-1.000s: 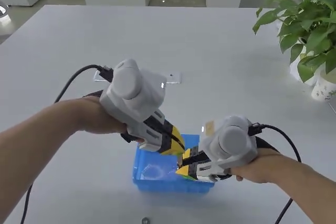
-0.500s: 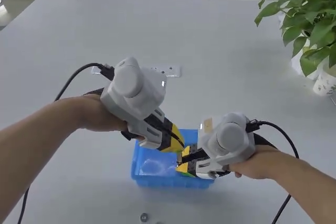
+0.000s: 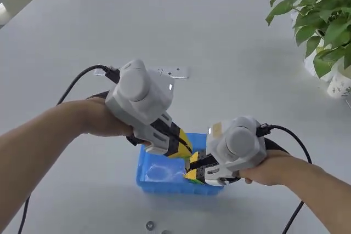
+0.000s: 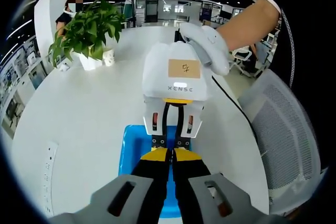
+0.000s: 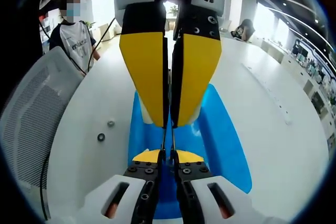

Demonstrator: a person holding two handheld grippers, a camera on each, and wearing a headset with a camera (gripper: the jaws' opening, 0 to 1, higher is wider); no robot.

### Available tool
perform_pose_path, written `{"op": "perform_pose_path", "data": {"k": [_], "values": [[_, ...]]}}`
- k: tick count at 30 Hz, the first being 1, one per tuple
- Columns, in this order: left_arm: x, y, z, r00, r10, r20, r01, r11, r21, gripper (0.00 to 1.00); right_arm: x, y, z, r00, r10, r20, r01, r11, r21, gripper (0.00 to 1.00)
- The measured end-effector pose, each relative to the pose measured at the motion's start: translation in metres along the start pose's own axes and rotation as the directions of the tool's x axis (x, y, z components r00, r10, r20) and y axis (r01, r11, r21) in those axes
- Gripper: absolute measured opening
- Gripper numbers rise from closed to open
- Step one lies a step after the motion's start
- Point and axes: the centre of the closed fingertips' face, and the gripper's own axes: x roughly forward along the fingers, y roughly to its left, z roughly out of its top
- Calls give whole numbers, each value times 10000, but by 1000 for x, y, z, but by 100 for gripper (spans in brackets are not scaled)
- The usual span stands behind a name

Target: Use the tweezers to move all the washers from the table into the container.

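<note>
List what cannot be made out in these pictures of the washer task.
Container contents: head view, both claws cover much of its inside.
What the left claw and right claw pinch: right gripper view, a sliver between them, too thin to name.
Washers: head view, one cut off by the bottom edge, so their count is unsure.

Container (image 3: 164, 178): blue, shallow, rectangular, open on top; stands upright on the white table (image 3: 247, 53).

Washers: two small grey rings (image 3: 149, 225) (image 5: 101, 137); lie flat on the table, near each other, just outside the container's wall, apart from it.

Tweezers (image 5: 167, 136): seen as a thin dark strip only; hang over the container, pinched between the yellow pads of the left gripper (image 5: 168, 121), lower end at the tips of the right gripper (image 5: 168, 156).
</note>
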Motion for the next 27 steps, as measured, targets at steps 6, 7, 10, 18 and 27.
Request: {"op": "perform_pose_path", "data": {"k": [6, 7, 10, 18, 27], "values": [[0, 0, 1, 10000, -8, 5, 8, 10000, 12, 5, 0, -1, 0, 10000, -11, 14, 11, 10000, -4, 11], [0, 0, 1, 10000, -11, 5, 11, 10000, 12, 5, 0, -1, 0, 10000, -22, 16, 22, 10000, 1, 11], [0, 0, 2, 10000, -6, 0, 6, 10000, 27, 5, -1, -1, 1, 10000, -42, 29, 42, 10000, -1, 11], [-3, -1, 3, 10000, 28, -39, -28, 10000, 65, 5, -3, 0, 4, 9999, -78, 80, 79, 10000, -55, 11], [-10, -4, 8, 9999, 107, -105, -105, 9998, 183, 5, -8, 0, 10, 9996, -170, 245, 171, 9998, -63, 11]]}}
